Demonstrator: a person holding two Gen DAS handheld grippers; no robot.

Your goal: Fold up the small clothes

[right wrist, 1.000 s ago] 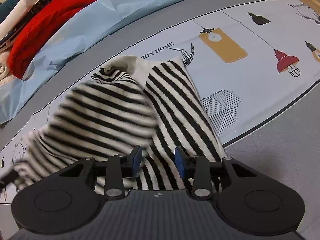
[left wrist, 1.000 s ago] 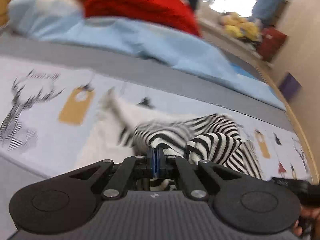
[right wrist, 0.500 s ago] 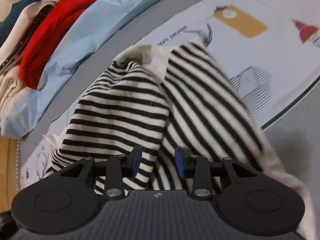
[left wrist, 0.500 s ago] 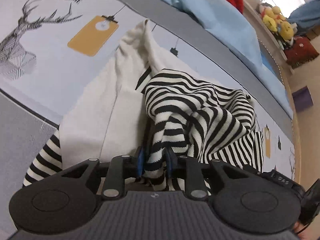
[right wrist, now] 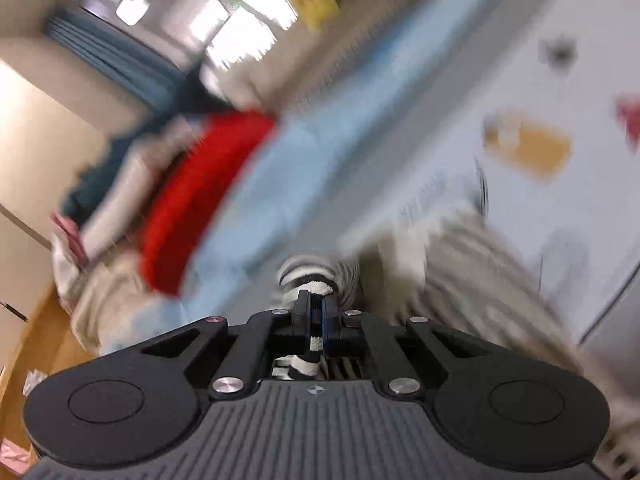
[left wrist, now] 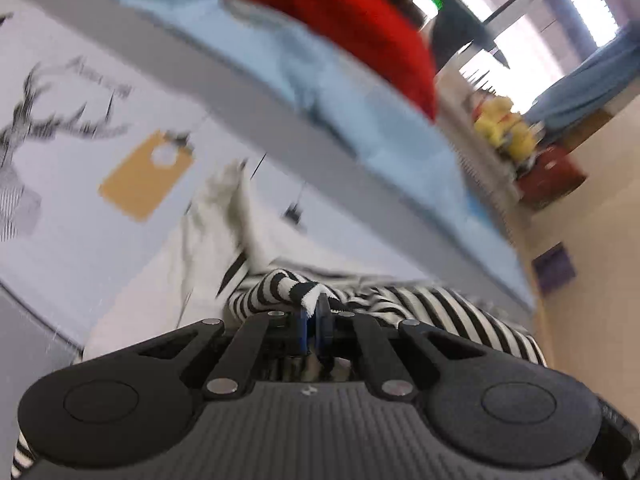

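A small black-and-white striped garment (left wrist: 420,304) with a cream part (left wrist: 224,216) lies on the printed mat (left wrist: 80,208). My left gripper (left wrist: 314,316) is shut on a striped fold of it, close above the mat. My right gripper (right wrist: 316,312) is shut on another striped fold (right wrist: 308,276), and the rest of the garment (right wrist: 480,256) trails to the right, blurred by motion. Both views are tilted and smeared.
A light blue cloth (left wrist: 360,120) and a red garment (left wrist: 340,20) lie behind the mat; both show in the right wrist view, blue cloth (right wrist: 320,160), red garment (right wrist: 192,192). A yellow plush toy (left wrist: 504,124) and a wall stand at the right.
Both grippers have closed on striped folds; the right one was open half a second ago. Both have lifted and tilted, so the views now look toward the clothes pile and room.
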